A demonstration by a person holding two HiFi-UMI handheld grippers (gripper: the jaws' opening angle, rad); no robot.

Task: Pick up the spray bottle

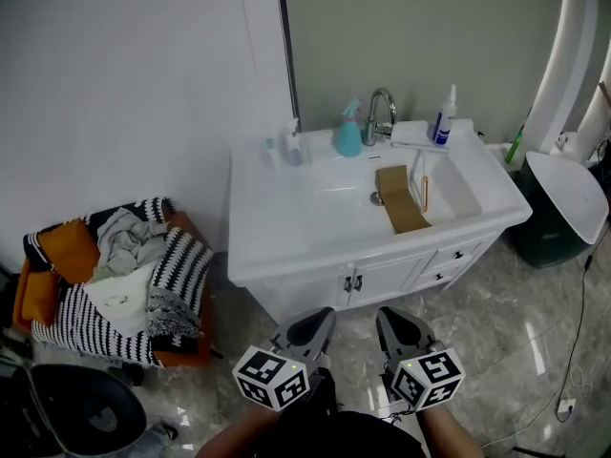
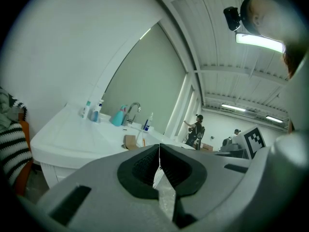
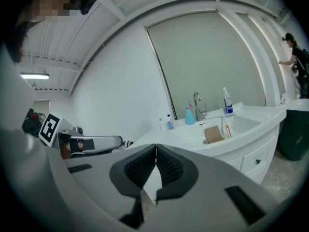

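Teal plastic spray bottle (image 1: 347, 134), 1 item, upright at the back of the white vanity top (image 1: 277, 218), upper centre of the head view, just left of the chrome faucet (image 1: 380, 113). To its right in the frame stands 1 white bottle with a blue label (image 1: 442, 120); to its left stand 2 small bottles (image 1: 289, 147) near the wall. In the basin lie 1 brown cardboard-like strip (image 1: 399, 198) and 1 thin orange stick (image 1: 425, 192). An orange chair with striped cloth (image 1: 115, 284) sits at lower left, and a dark green bin (image 1: 558, 208) at right. The left gripper (image 1: 320, 321) and right gripper (image 1: 389, 321) are at the bottom centre, well apart from the bottle and short of the cabinet front. Each has its jaws pressed together with nothing between them. Judged step: approach, with no grasp begun. The next move calls for 1 gripper to reach across the counter, spread its jaws and close on the bottle's body without knocking the faucet. Writing: none legible; the blue label is too small to read, and the marker cubes show only black-and-white squares.
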